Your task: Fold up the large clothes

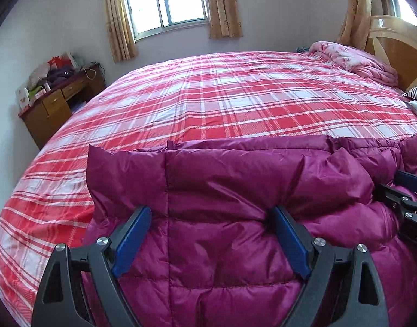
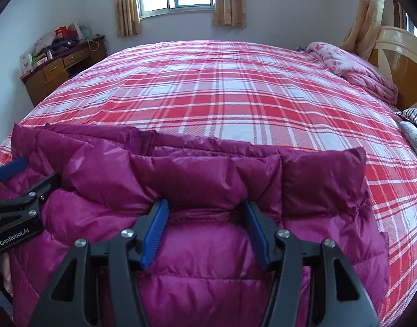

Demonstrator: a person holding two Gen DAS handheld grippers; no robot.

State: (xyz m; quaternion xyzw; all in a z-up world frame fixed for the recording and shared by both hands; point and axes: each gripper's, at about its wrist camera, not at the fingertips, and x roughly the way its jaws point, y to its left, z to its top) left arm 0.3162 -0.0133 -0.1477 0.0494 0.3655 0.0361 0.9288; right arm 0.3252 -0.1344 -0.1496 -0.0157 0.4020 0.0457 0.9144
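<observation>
A magenta quilted down jacket (image 1: 222,185) lies on the near part of the bed, folded with its far edge raised; it also fills the near part of the right wrist view (image 2: 197,179). My left gripper (image 1: 209,212) has its jaws apart, pressing into the jacket's puffy fabric, with fabric bulging between the blue pads. My right gripper (image 2: 205,207) stands the same way, jaws apart with fabric between them. The right gripper shows at the right edge of the left wrist view (image 1: 407,196); the left gripper shows at the left edge of the right wrist view (image 2: 17,190).
The bed carries a red and white plaid sheet (image 1: 235,95). A pink folded quilt (image 1: 352,60) lies by the wooden headboard (image 1: 399,43) at the right. A cluttered wooden desk (image 1: 58,98) stands at the far left under a curtained window (image 1: 167,0).
</observation>
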